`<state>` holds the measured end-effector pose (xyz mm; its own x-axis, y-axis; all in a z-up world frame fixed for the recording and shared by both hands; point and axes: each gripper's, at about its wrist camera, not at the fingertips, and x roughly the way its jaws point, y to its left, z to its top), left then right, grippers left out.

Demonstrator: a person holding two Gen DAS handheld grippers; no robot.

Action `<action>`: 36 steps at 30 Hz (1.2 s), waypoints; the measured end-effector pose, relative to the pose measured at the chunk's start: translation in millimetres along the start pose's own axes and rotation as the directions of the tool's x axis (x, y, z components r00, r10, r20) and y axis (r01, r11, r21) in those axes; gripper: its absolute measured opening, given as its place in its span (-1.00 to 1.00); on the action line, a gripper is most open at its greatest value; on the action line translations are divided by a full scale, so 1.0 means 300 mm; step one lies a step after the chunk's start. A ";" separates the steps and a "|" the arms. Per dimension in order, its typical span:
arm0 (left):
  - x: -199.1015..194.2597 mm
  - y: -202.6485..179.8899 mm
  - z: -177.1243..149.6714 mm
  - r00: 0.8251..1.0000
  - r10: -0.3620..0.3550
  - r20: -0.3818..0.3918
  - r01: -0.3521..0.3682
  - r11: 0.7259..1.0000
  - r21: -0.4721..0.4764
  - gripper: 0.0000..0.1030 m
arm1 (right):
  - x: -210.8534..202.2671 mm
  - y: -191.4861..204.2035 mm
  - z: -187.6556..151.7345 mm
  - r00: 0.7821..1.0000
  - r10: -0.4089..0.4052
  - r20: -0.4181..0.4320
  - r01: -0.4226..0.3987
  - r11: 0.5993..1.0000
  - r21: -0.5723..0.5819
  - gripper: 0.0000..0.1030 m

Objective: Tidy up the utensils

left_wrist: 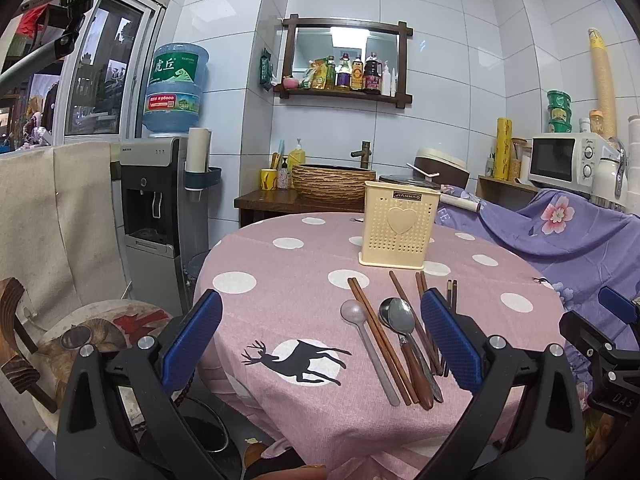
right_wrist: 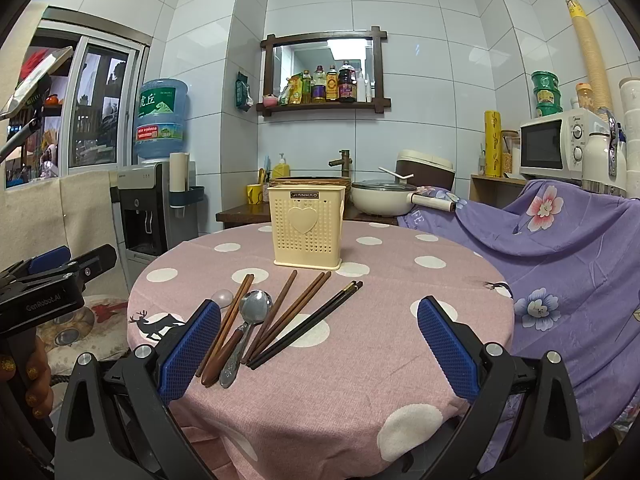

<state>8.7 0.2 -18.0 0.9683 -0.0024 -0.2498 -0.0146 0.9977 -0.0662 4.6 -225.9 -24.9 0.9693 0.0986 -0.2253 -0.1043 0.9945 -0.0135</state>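
Both the left gripper (left_wrist: 320, 336) and right gripper (right_wrist: 319, 338) hung spread wide, holding nothing. Chopsticks (right_wrist: 294, 316) and spoons (right_wrist: 250, 320) lay loose on the tablecloth (right_wrist: 340, 392), just before the upright cream holder (right_wrist: 306, 226).

I'm working in a home kitchen: white tiled walls, a microwave (right_wrist: 560, 146), a rice cooker (right_wrist: 426, 170), a water dispenser (left_wrist: 156, 200), a shelf of sauce bottles (left_wrist: 348, 74), and a round table (right_wrist: 320, 380) under a dotted pink cloth.
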 end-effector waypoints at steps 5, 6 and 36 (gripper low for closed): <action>0.005 -0.002 -0.001 1.000 0.002 -0.012 -0.002 1.000 -0.001 0.91 | 0.001 0.008 -0.009 1.000 -0.002 -0.003 0.002 1.000 0.000 0.88; 0.007 -0.002 0.004 1.000 0.003 -0.015 -0.003 1.000 -0.001 0.91 | 0.002 0.009 -0.012 1.000 -0.002 -0.005 0.002 1.000 0.000 0.88; 0.189 0.011 -0.022 0.978 -0.059 -0.200 0.063 0.998 0.016 0.91 | 0.189 -0.007 -0.029 0.970 0.045 -0.238 -0.050 0.999 -0.015 0.88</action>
<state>62.0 2.9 -38.9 0.8979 -0.0746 -0.4339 0.0508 0.9965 -0.0662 57.8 -222.7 -46.2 0.8826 0.1320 -0.4512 -0.1565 0.9875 -0.0171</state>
